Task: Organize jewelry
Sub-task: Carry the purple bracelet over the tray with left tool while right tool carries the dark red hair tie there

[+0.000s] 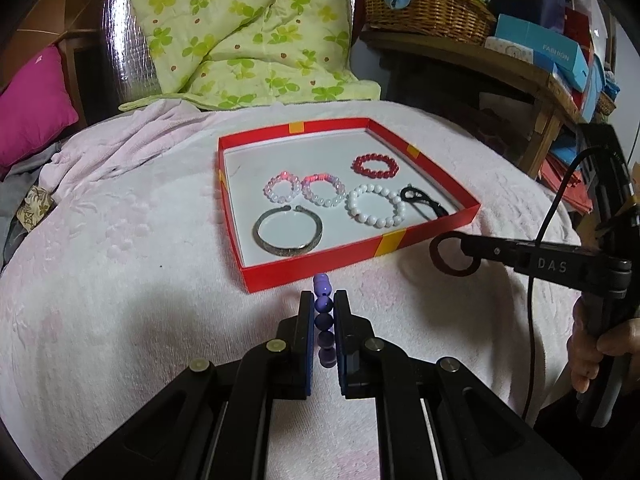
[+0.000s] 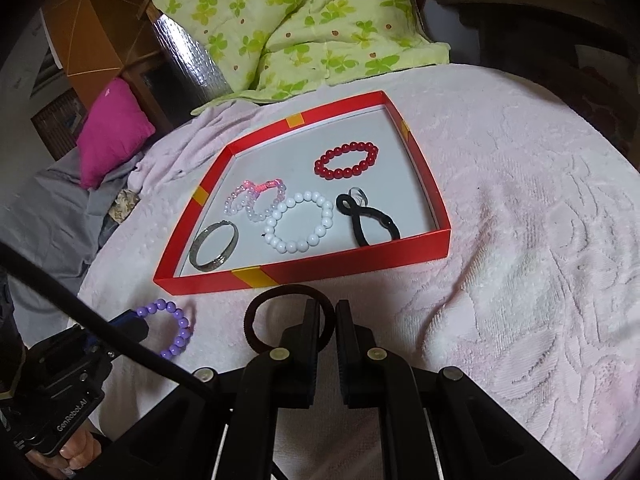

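We have both grippers just short of the shallow red cardboard tray with yellow tape patches (image 1: 360, 254) (image 2: 352, 258), which lies on a pale pink embossed towel-like cover (image 1: 120, 280) (image 2: 520, 240) spread over a rounded surface.

Our left gripper (image 1: 323, 300) (image 2: 142, 326) is closed on a purple beaded bracelet (image 1: 323, 308) (image 2: 178, 330); its blue-lined pads press on the string of beads from both sides, and in the left wrist view the bracelet stands edge-on between them, just in front of the tray's near wall. From the right wrist view the same bracelet curves out beside the gripper tip, down at the cover, outside the tray.

Our right gripper (image 2: 329, 312) (image 1: 466, 246) is nearly fully closed and pinches a dark brown elastic hair band (image 2: 280, 300) (image 1: 452, 256), whose loop hangs out to the side of the pads, close to the tray's near wall by a yellow patch. A hand (image 1: 592, 344) grips that tool's handle.

Inside the tray, on its white floor, lie a silver metal open bangle (image 1: 289, 232) (image 2: 214, 250) at the near left corner, two small bracelets of clear and pink beads (image 1: 304, 189) (image 2: 256, 200) touching one another, a white beaded bracelet (image 1: 375, 206) (image 2: 300, 222) near the middle, a red beaded bracelet (image 1: 375, 166) (image 2: 347, 160) farther back, and a black hair tie twisted into a figure of eight (image 1: 422, 200) (image 2: 366, 220) by the right wall.

Beyond the cover sit a green clover-print quilt (image 1: 248, 28) (image 2: 304, 20) and a magenta cushion (image 1: 32, 108) (image 2: 112, 132).
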`<action>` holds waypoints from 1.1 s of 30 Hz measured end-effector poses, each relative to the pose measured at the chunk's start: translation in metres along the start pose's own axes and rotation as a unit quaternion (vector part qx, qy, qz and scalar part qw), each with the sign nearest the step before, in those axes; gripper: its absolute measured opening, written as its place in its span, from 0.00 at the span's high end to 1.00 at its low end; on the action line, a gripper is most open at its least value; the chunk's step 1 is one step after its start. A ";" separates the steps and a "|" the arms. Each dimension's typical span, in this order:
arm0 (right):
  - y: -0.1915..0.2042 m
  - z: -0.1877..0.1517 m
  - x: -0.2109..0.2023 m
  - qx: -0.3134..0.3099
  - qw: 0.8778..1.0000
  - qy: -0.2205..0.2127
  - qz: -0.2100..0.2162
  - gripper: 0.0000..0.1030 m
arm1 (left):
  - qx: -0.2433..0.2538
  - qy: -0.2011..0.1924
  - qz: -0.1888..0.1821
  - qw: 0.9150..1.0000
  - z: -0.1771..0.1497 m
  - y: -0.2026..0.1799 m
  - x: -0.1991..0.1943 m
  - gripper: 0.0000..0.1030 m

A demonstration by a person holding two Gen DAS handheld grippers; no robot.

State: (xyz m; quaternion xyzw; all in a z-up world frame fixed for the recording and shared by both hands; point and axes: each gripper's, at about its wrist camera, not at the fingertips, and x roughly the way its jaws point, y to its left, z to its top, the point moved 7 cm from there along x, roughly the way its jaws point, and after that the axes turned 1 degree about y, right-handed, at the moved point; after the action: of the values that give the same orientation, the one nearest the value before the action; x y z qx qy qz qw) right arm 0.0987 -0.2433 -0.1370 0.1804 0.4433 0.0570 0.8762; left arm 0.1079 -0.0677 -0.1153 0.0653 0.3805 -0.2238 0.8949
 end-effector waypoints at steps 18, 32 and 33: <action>0.029 0.011 -0.007 0.014 0.999 -0.022 0.026 0.91 | -0.015 -0.043 0.011 0.999 0.012 0.005 -0.011 0.91; 0.046 0.024 -0.008 0.029 0.998 -0.037 0.041 0.91 | -0.019 -0.047 0.020 0.999 0.018 0.011 -0.014 0.91; 0.047 0.025 -0.008 0.031 0.998 -0.037 0.042 0.91 | -0.020 -0.049 0.021 0.998 0.019 0.013 -0.015 0.91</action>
State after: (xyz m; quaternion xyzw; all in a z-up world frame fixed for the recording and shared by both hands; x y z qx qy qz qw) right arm 0.1168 -0.2086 -0.1007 0.2278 0.4041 0.0729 0.8829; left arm 0.1170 -0.0566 -0.0921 0.0442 0.3387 -0.1998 0.9184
